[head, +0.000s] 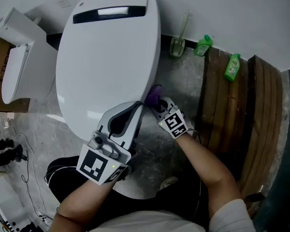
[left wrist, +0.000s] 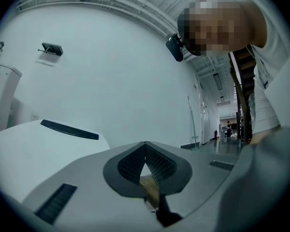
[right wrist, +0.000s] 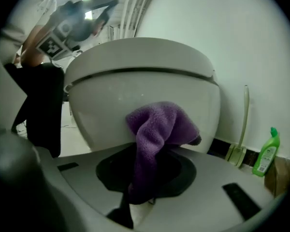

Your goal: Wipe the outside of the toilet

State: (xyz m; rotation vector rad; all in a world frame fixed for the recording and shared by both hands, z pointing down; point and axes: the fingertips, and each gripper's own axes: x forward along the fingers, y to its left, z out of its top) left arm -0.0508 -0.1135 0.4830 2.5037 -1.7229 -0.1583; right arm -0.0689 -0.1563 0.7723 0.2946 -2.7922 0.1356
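A white toilet with its lid down fills the head view. My right gripper is shut on a purple cloth and presses it against the bowl's right flank below the lid rim. In the right gripper view the cloth bunches up out of the right gripper and touches the bowl wall. My left gripper hovers above the lid's front right edge. Its jaws stand closed, tips together and nothing between them, in the left gripper view, where the lid lies at the left.
A second white toilet stands at the left. Against the back wall sit a toilet brush holder and two green bottles. A dark wooden platform lies to the right, and cables trail on the floor at the left.
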